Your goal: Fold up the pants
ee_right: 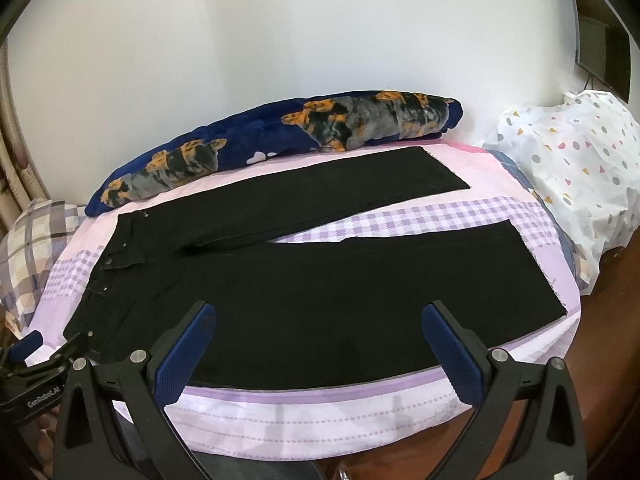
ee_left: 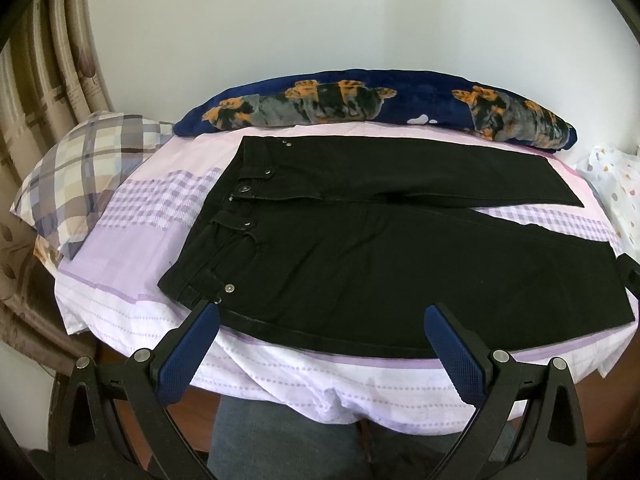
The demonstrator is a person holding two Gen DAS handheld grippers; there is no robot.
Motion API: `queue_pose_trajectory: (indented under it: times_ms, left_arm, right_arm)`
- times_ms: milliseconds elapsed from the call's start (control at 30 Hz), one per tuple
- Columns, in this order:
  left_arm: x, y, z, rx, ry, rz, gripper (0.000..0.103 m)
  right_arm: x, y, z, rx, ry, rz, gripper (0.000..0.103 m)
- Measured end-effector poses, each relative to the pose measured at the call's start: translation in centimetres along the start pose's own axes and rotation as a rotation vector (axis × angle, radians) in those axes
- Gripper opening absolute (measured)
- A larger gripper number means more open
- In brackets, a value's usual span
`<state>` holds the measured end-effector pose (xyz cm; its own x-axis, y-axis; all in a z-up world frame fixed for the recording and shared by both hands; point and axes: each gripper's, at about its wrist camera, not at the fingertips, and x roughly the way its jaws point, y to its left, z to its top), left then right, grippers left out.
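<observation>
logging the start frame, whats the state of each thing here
black pants: unfolded, flat on the bed, legs spread apart
left claw: open, empty, at the waist end
right claw: open, empty, over the near leg
blue blanket: rolled up along the wall
plaid pillow: lying at the bed's end

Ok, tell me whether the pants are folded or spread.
Spread: the black pants lie flat on the bed, legs apart, no fold yet.

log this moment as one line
stage: pre-grasp | pants: flat on bed, legs apart | left gripper: open | right gripper: open
</observation>
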<state>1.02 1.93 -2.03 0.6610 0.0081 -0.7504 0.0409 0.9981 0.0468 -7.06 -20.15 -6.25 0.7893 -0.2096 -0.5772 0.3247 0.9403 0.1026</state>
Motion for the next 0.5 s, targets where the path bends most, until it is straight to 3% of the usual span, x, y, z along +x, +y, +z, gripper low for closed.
queue_pose_trajectory:
  times_ms: [500]
  left_arm:
    - [0.35,0.55,-0.25,-0.009,0.006,0.001,0.102]
  right_arm:
    - [0.8,0.04,-0.01,-0.004,0.016,-0.012,0.103]
